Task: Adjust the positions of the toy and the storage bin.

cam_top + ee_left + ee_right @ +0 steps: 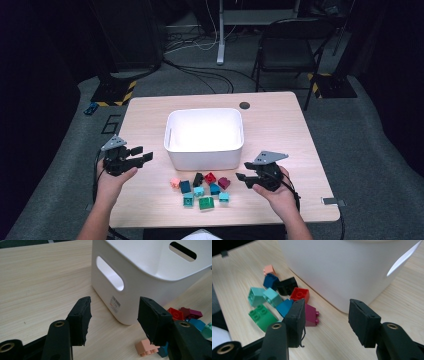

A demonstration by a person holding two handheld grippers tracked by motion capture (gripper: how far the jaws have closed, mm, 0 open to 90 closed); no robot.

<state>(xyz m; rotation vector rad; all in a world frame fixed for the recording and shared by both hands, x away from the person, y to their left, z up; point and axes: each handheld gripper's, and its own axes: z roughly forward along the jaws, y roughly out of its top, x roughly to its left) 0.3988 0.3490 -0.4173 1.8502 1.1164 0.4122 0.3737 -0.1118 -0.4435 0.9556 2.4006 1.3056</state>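
A white bin stands mid-table, with several small bricks in a cluster in front of it: pink, black, red, maroon and green among them. My left gripper hovers left of the bin, open and holding nothing. In the left gripper view it faces the bin's near corner, with the pink brick low at the right. My right gripper sits right of the cluster, open and holding nothing. In the right gripper view it has the maroon brick just beyond its left jaw.
The bin wall rises close ahead of the right gripper. Bare wooden tabletop lies on both sides of the bin. A round cable hole is at the table's far edge. A black chair stands on the floor beyond.
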